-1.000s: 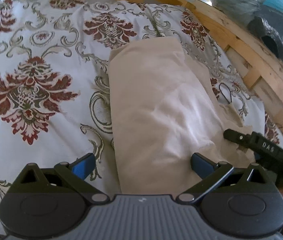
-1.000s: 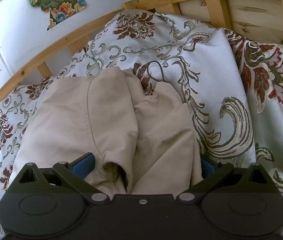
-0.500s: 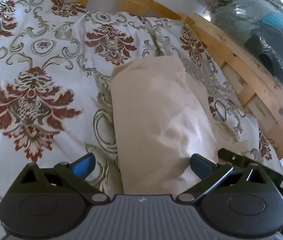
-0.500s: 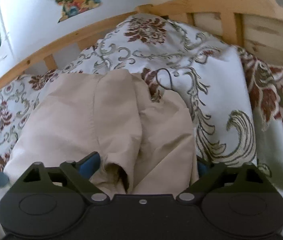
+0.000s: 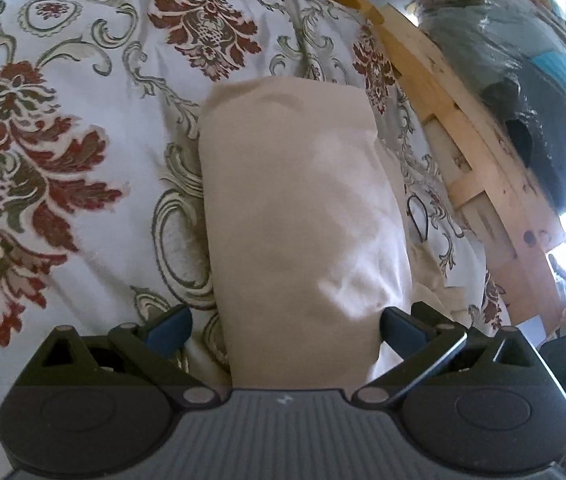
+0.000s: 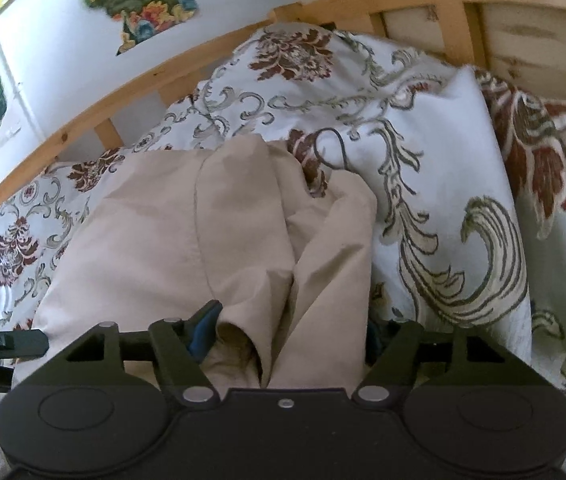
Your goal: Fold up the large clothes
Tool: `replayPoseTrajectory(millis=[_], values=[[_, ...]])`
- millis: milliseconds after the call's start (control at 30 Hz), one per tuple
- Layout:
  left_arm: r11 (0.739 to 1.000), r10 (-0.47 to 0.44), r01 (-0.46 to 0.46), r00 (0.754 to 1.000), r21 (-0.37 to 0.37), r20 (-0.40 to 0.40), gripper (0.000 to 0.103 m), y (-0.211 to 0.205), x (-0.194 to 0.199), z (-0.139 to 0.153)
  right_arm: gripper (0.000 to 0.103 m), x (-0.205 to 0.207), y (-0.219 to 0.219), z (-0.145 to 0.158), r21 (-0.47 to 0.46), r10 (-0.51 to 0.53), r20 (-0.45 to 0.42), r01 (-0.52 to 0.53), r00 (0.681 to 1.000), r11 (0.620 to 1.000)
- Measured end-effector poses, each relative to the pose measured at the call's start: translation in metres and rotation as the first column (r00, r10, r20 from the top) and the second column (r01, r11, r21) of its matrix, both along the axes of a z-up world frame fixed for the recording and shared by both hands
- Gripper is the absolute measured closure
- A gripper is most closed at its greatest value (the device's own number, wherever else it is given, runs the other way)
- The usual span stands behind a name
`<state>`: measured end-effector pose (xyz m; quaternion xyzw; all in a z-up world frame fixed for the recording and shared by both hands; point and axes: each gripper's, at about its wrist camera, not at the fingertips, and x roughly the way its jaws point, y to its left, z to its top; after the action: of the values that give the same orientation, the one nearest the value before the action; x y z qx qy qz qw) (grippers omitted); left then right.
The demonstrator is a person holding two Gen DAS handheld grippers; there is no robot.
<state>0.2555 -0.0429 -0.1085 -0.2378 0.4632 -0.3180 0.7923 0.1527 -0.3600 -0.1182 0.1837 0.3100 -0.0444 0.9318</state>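
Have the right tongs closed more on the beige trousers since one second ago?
Yes. The right tongs narrowed: the blue left pad moved inward onto the beige trousers, nearer their central crease.

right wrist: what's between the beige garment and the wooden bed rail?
Only the floral bedspread, bunched against the wooden bed rail beyond the beige garment, in the right wrist view.

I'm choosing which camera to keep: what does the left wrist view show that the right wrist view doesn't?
Only the left wrist view: dark plastic-wrapped bundles beyond the bed frame. Only the right wrist view: colourful wall pictures and the beige garment's seam and bunched folds. Both: the beige garment on the floral bedspread, the wooden bed frame, a thin black loop.
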Motion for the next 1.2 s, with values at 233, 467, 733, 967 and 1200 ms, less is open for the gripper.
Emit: replayPoseTrajectory(millis=[233,467,733,967,1200], values=[[0.999,-0.01,0.009,1.0,-0.036,-0.025,0.013,0.0,0.003,0.002,0.026,-0.001,-0.003,-0.003,0.038,-0.01,0.003,0.01,1.0,0.999],[0.989,0.026,-0.028,0.999,-0.143,-0.022,0.013,0.03,-0.006,-0.007,0.023,-0.001,-0.004,-0.004,0.055,-0.014,0.009,0.014,1.0,0.998],[0.961,0.053,-0.086,0.99,-0.264,-0.127,0.03,0.036,0.002,-0.033,0.011,-0.004,-0.006,-0.004,0.113,0.001,0.031,-0.005,1.0,0.994],[0.989,0.046,-0.058,0.995,-0.133,-0.093,0.05,0.017,0.0,-0.014,0.023,-0.004,0.004,-0.003,0.039,0.02,0.02,-0.021,1.0,0.999],[0.999,0.033,-0.035,0.997,0.038,0.064,0.062,-0.003,-0.018,0.028,0.066,-0.009,0.014,0.006,-0.009,0.055,0.052,-0.054,0.997,0.998]])
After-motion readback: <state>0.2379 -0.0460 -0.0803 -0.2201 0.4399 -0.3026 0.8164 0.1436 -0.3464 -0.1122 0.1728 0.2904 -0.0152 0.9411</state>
